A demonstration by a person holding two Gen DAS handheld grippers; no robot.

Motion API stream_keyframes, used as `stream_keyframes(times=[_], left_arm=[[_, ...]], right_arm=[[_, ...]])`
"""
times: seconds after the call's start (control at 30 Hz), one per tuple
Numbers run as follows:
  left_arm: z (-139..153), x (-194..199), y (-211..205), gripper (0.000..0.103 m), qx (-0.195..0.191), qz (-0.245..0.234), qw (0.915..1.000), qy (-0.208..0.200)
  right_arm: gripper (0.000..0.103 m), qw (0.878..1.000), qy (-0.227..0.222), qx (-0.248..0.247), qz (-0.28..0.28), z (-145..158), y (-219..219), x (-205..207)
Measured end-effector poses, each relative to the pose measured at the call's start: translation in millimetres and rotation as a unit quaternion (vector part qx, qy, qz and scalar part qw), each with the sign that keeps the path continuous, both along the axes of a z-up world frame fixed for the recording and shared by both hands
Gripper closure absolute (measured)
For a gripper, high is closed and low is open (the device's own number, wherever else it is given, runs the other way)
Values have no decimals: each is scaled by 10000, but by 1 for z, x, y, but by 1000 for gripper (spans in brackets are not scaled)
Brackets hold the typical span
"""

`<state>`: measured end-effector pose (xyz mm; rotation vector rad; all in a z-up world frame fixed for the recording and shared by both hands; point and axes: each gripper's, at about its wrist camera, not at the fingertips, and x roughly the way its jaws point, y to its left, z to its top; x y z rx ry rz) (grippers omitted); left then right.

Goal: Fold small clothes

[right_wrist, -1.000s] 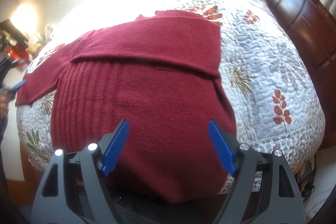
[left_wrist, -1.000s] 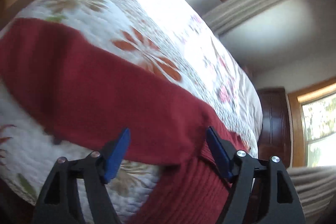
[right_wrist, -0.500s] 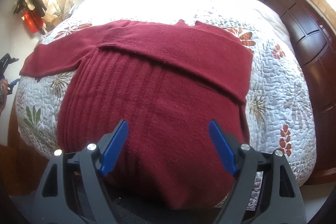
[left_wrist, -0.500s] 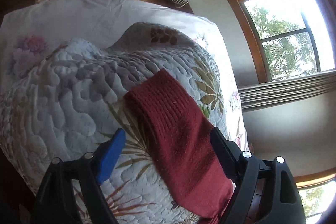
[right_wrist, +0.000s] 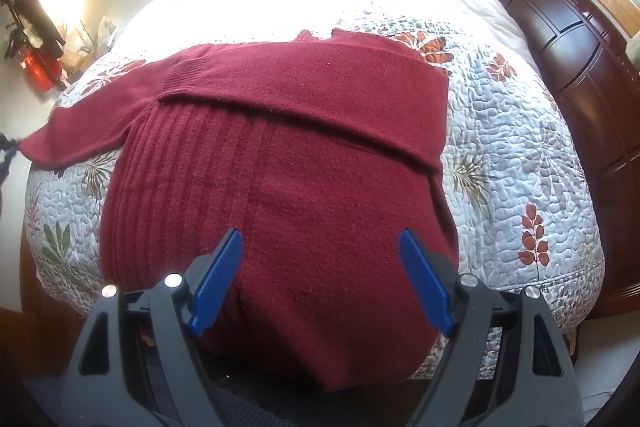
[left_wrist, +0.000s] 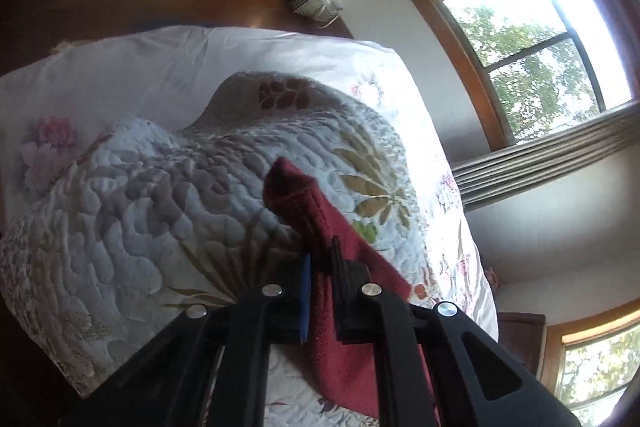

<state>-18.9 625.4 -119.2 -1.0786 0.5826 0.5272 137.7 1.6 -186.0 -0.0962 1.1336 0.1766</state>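
Across the quilted bed [right_wrist: 520, 131], near its front edge, your red sweater [right_wrist: 280, 179] lies flat, hem toward you. One sleeve is folded across the chest; the other sleeve [right_wrist: 92, 123] reaches out toward the bed's left edge. Your left tool [left_wrist: 320, 263] is closed tight on that outstretched sleeve [left_wrist: 304, 203] (the knit passes between the two fingers, and the cuff end stands raised off the quilt beyond them). Your right tool [right_wrist: 320, 259] hovers over the sweater's lower part with its blue fingers [right_wrist: 216, 279] spread wide, gripping nothing. From the right wrist view you cannot tell whether the fingertips touch the fabric. A dark wooden headboard [right_wrist: 580, 47] borders the bed's right edge.
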Motion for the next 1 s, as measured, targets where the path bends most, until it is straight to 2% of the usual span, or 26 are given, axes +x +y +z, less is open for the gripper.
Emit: stream_keyframes(times=[0.1,0.2,0.33,0.43,0.57,0.7,1.0], left_arm=[[46,19,-30,95,400,-425,9976,-373],[87,47,-71,95,713,-994,9900,-708],[123,99,-144,95,1152,-1905,9704,-935],[134,138,-205,95,1431,-2518,9523,-959],[122,184,-282,95,1527,-3233,9302,-824],[93,220,-352,95,1568,-3862,9073,-554],[9,252,-461,95,1642,-4798,8614,284]], right_arm=[[23,10000,30,49,-41,-1,-5,0],[23,9999,14,97,-96,-1,-10,-2],[23,9994,18,239,-260,-2,-23,-2],[23,9986,41,363,-389,-2,-33,-2],[23,9973,24,460,-580,-2,-50,-4],[22,9950,47,558,-827,-4,-70,-6],[22,9898,209,700,-1226,-13,-111,-7]])
